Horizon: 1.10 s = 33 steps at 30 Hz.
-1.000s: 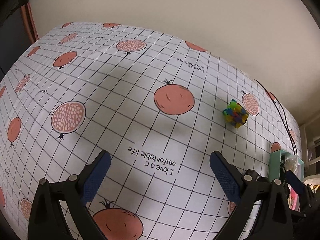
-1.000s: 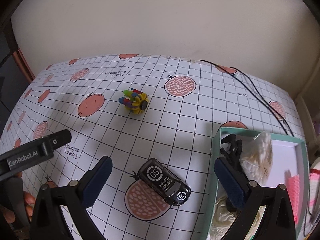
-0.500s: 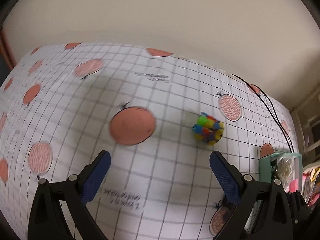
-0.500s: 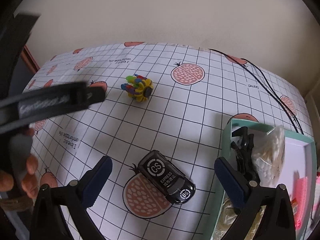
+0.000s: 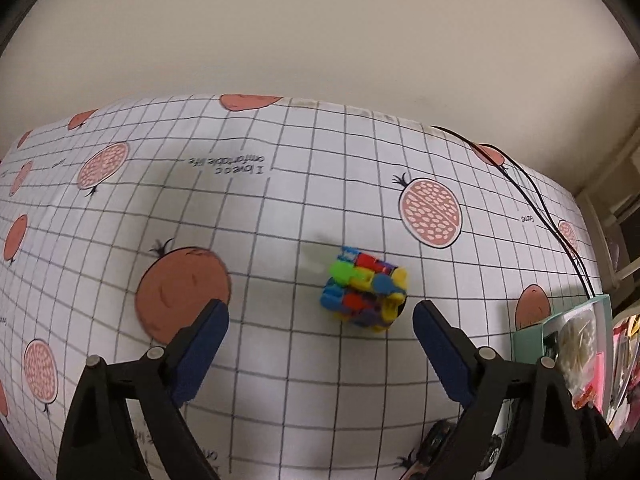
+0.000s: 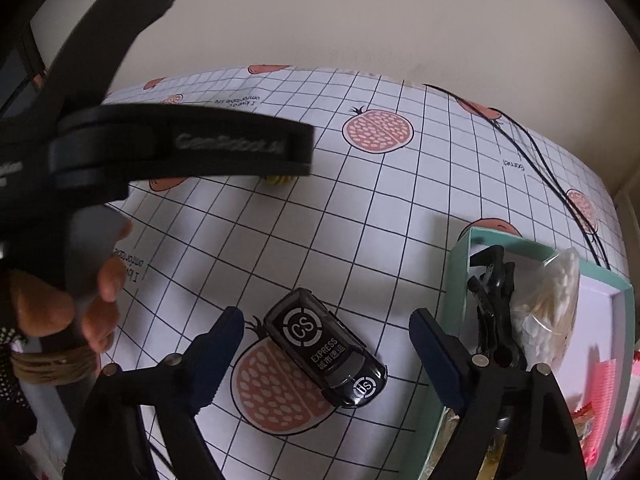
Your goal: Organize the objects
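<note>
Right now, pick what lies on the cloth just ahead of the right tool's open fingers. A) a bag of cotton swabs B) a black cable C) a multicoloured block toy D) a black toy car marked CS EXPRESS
D: the black toy car lies on the tablecloth just ahead of the open right tool, untouched.

The tabletop is covered by a white cloth with a black grid, printed pomegranates and short lines of text. Lying directly on it: a multicoloured block toy near the middle, a black toy car marked "CS EXPRESS" resting partly over a printed pomegranate half, and a mint-green box at the right edge — open-topped, holding black clips and a clear bag of white items. A thin black cable runs along the far right side.
</note>
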Motion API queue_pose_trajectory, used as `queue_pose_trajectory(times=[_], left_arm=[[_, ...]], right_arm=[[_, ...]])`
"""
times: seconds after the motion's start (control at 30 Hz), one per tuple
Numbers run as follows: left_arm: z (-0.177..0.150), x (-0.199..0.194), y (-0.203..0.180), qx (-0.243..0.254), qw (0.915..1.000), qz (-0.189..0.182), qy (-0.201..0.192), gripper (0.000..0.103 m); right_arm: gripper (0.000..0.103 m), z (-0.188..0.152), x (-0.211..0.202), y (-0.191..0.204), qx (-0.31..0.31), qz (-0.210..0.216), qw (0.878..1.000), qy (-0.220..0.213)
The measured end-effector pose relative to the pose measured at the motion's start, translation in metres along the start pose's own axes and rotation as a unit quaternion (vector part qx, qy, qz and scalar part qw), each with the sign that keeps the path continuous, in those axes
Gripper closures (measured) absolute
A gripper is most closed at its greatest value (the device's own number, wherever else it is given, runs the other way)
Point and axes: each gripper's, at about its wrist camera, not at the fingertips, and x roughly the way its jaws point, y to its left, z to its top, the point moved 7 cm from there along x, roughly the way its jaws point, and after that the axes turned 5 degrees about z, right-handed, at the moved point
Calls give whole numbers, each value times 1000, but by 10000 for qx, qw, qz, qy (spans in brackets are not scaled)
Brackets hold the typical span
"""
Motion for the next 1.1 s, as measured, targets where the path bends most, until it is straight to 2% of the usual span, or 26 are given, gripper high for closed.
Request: queue_pose_trajectory(times=[0.1,0.17,0.23,0.33,0.37,0.6,0.73,1.1], left_arm=[[2,3,-3,30,10000,47,-24,16],[3,4,-4,-7,10000,25,-27,27],[4,5,-6,-30,10000,-32,-29,33],[4,6,-11,15,10000,-96,-19,51],[3,7,-12,36,9999,-104,10,54],[0,0,-19,128,9998,-149,-106,57],[-4,-2,-21,135,9999,-23,-24,63],[-8,-5,-19,128,9998,153,-32,62]], right_arm=[[23,-1,0,-1,37,53,10000,16],[28,-1,1,-2,58,102,9999,34],[34,-2,1,-2,60,141,9999,53],[42,-3,1,-2,78,278,9996,78],[46,-3,1,-1,77,301,9995,82],[55,-6,-1,1,4,353,9993,139],[56,-11,-1,-2,-20,310,9992,238],[55,-23,-2,-11,-24,312,9988,389]])
